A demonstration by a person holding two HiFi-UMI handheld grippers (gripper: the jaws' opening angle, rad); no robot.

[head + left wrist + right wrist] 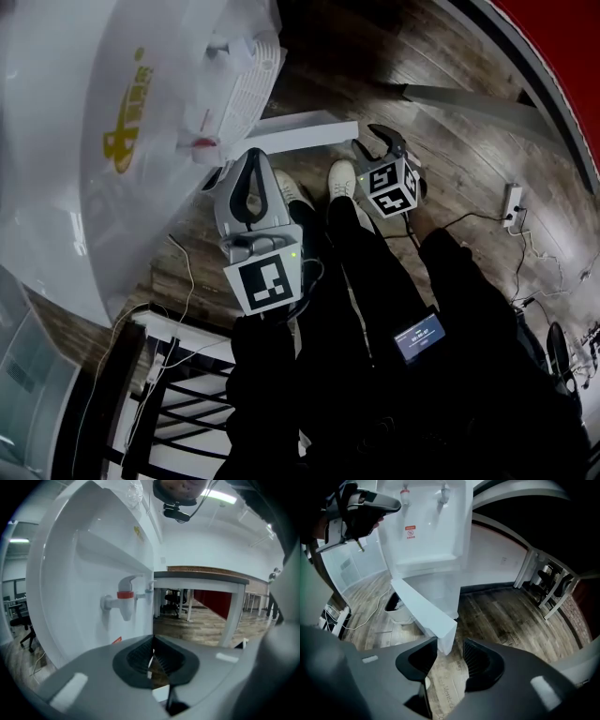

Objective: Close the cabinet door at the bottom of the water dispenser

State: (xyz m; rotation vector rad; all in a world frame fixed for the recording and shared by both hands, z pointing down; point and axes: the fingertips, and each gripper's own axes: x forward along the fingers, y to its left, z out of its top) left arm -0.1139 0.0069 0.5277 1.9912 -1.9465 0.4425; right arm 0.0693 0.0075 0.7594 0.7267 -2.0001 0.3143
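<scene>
The white water dispenser fills the upper left of the head view, with its red tap close in the left gripper view. Its bottom cabinet door stands swung open, a white slab jutting over the floor. My right gripper is open, and the door's free lower corner sits in the gap between its jaws; I cannot tell whether it touches. My left gripper is shut on nothing, raised beside the dispenser's front at tap height, and it shows in the right gripper view at the upper left.
A white bin and a loose cable lie on the wood floor left of the door. A power strip lies at the right. A black-and-white rack stands behind me, and a table beyond the dispenser. My shoes are near the door.
</scene>
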